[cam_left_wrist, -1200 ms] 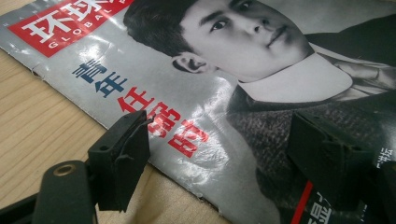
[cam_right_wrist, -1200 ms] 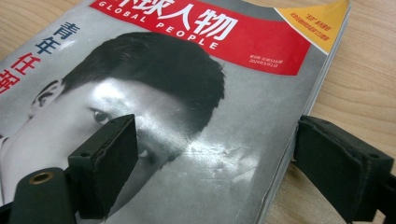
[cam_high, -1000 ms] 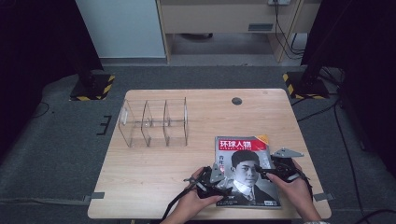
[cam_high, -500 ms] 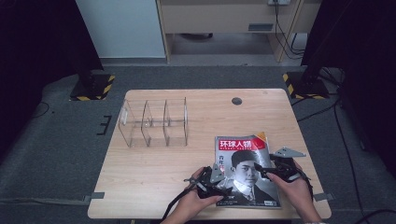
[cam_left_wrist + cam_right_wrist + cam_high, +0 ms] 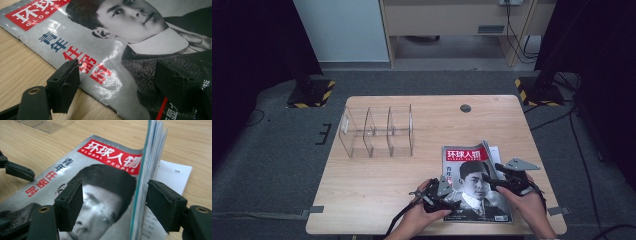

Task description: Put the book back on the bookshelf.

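Wooden tabletop (image 5: 377,180): both grippers gape, left gripper (image 5: 443,198) pinning glossy magazine (image 5: 472,165); right gripper (image 5: 502,182) should clamp lifted pages squarely.

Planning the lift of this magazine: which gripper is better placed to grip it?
Probably the right gripper: the magazine's raised page edge stands between its open jaws. The left gripper, also open, only hovers over the flat cover.
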`<state>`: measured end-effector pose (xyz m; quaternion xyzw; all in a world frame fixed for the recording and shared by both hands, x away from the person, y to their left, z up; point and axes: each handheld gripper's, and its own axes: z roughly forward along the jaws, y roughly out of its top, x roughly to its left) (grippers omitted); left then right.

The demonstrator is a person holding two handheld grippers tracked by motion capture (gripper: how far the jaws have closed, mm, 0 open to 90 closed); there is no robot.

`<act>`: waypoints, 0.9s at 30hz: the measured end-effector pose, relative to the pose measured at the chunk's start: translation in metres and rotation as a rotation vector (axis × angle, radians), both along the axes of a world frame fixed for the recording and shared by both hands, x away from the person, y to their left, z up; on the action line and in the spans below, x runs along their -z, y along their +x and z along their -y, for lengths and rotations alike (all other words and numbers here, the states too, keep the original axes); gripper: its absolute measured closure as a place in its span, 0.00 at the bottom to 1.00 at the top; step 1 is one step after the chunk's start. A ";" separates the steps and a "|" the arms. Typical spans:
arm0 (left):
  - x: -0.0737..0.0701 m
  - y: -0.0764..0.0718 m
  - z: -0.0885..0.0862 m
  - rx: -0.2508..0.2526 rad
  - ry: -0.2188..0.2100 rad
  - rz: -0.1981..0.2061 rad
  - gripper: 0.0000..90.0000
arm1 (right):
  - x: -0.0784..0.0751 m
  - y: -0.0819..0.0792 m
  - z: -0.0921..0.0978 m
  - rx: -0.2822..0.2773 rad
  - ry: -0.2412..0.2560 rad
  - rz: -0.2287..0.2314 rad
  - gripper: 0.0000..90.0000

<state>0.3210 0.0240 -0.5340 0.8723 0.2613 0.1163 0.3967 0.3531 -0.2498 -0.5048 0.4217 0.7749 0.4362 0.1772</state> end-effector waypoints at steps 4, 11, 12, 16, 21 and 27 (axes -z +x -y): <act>0.000 0.000 0.000 0.000 0.001 0.001 0.22 | 0.002 0.000 -0.003 -0.002 -0.024 0.009 0.34; 0.000 0.000 0.000 0.000 0.001 0.001 0.22 | 0.007 0.003 0.000 0.010 -0.007 -0.026 0.36; 0.000 0.000 0.000 0.000 0.001 0.001 0.22 | 0.008 0.003 0.001 0.003 -0.007 -0.034 0.37; 0.000 0.000 0.000 0.000 0.001 0.001 0.22 | 0.008 0.003 -0.001 0.001 -0.003 -0.043 0.38; 0.000 0.000 0.000 0.000 0.001 0.001 0.22 | 0.009 0.001 -0.003 -0.018 -0.034 -0.020 0.42; 0.000 0.000 0.000 0.000 0.002 0.001 0.22 | 0.010 0.000 -0.008 -0.026 -0.083 0.004 0.42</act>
